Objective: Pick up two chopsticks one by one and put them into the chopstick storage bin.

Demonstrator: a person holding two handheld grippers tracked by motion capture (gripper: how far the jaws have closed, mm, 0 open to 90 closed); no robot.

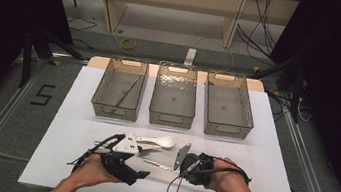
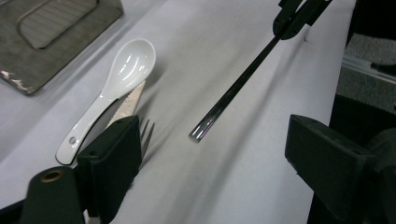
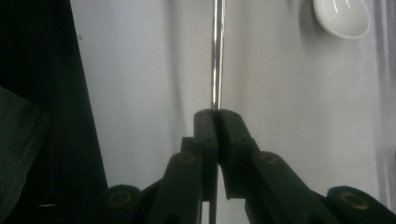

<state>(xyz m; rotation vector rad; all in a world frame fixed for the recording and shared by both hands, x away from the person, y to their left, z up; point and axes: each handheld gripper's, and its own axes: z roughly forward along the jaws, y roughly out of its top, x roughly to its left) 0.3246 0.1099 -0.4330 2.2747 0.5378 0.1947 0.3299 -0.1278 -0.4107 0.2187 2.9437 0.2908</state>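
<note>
My right gripper [image 3: 216,114] is shut on a thin shiny metal stick [image 3: 217,56], which juts straight out past its tips. In the high view that gripper [image 1: 177,166] points left and holds the stick [image 1: 156,163] just above the table. My left gripper [image 2: 215,158] is open, jaws wide apart, and it faces the stick's free end [image 2: 201,133] without touching it. In the high view the left gripper [image 1: 137,164] sits at the near left of the stick. A white ceramic spoon [image 2: 126,74] lies on the table [image 1: 260,164] beyond, also seen as a white spoon [image 1: 162,141].
Three clear bins stand in a row at the back: left bin [image 1: 101,91] with a thin stick inside, middle bin [image 1: 171,121], right bin [image 1: 249,112]. A fork's tines [image 2: 147,133] and a pale serrated utensil [image 2: 130,102] lie by the spoon's handle.
</note>
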